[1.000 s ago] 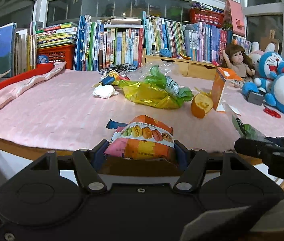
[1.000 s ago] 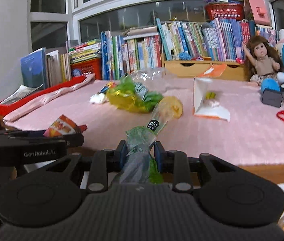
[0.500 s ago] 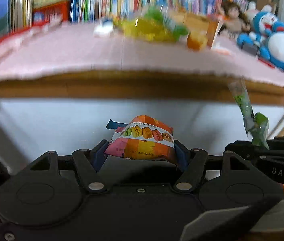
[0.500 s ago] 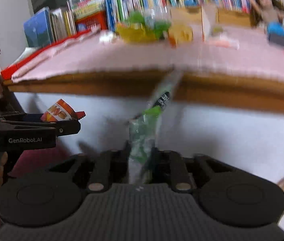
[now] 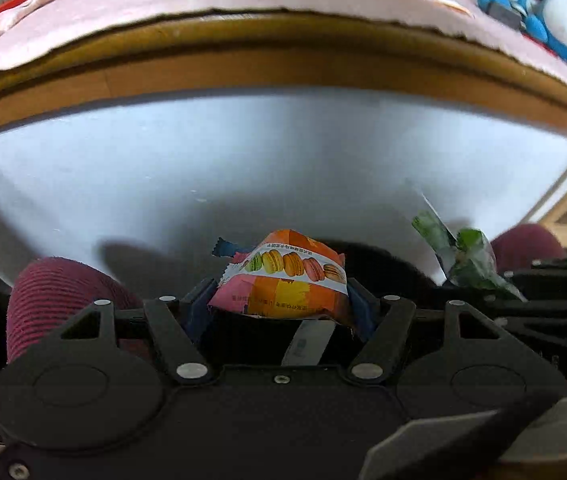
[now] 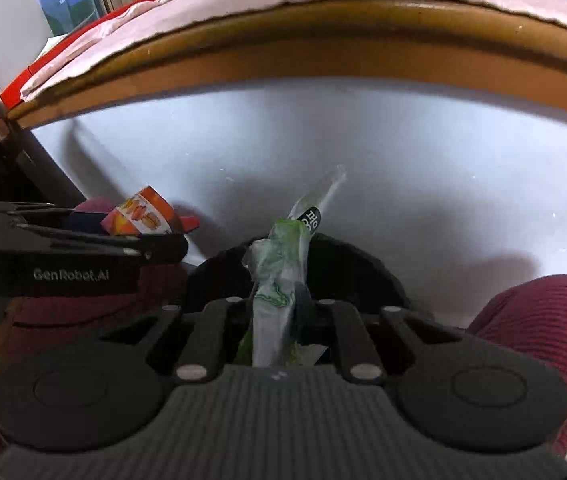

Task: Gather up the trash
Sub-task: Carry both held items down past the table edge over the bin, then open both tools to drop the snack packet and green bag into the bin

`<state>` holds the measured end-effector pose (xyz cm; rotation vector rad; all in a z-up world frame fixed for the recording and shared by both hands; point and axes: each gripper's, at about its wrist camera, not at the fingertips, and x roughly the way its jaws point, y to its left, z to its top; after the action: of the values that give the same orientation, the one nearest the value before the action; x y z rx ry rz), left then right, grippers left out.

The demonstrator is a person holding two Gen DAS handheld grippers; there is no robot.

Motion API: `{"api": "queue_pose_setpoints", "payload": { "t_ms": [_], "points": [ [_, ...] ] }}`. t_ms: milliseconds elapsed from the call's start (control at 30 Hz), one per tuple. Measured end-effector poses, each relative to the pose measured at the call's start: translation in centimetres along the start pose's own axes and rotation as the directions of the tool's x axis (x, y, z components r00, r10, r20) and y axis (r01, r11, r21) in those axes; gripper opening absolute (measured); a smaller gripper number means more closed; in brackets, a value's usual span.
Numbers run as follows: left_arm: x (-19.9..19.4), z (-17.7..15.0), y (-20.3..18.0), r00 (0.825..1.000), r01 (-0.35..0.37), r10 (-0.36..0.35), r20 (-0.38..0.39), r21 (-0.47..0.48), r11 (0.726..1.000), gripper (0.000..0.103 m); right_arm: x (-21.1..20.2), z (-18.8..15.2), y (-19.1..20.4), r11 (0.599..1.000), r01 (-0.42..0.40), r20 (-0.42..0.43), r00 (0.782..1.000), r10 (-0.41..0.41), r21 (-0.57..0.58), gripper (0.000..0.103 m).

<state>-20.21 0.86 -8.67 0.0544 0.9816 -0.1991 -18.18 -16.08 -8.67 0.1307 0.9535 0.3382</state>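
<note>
The macaron snack wrapper (image 5: 283, 284) sits clamped between the left gripper's (image 5: 279, 300) moderately spread fingers. The green plastic wrapper (image 6: 279, 276) is pinched in the right gripper's (image 6: 279, 312) nearly closed fingers. Both hang below the surface's wooden edge (image 5: 283, 64), above a dark bin (image 6: 347, 264).

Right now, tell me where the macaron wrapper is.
The macaron wrapper sits clamped in the left gripper, below the table edge, left of the green wrapper in the right gripper.

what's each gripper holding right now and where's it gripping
Left gripper: macaron wrapper, pinched across its near end. Right gripper: green plastic wrapper, clamped near its lower end.
</note>
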Motion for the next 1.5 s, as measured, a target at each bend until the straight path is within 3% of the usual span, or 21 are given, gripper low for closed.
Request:
{"api": "queue_pose_setpoints", "payload": {
  "t_ms": [500,600,800,1200,1500],
  "points": [
    [1.1,0.4,-1.4,0.998,0.006,-0.003,-0.063,0.049,0.999,0.071,0.6,0.2,-0.2,1.0,-0.001,-0.016,1.0,0.001,0.01,0.025],
    [1.4,0.5,-1.5,0.998,0.008,-0.004,-0.07,0.055,0.998,0.074,0.6,0.2,-0.3,1.0,-0.001,-0.019,1.0,0.001,0.012,0.043],
    [1.6,0.6,-1.5,0.996,0.005,0.001,-0.084,0.062,0.998,0.076,0.5,0.3,-0.7,1.0,0.005,-0.018,1.0,-0.005,0.028,0.052],
    [2.7,0.9,-1.7,0.994,0.02,-0.012,-0.109,0.07,0.997,0.087,0.3,0.5,-1.5,0.998,0.032,-0.005,0.999,-0.032,0.057,0.058],
    [2.4,0.5,-1.3,0.995,0.056,-0.05,-0.086,0.071,0.996,0.095,0.2,0.5,-2.0,0.995,0.042,-0.001,0.999,-0.042,0.086,0.062]
  ]
}}
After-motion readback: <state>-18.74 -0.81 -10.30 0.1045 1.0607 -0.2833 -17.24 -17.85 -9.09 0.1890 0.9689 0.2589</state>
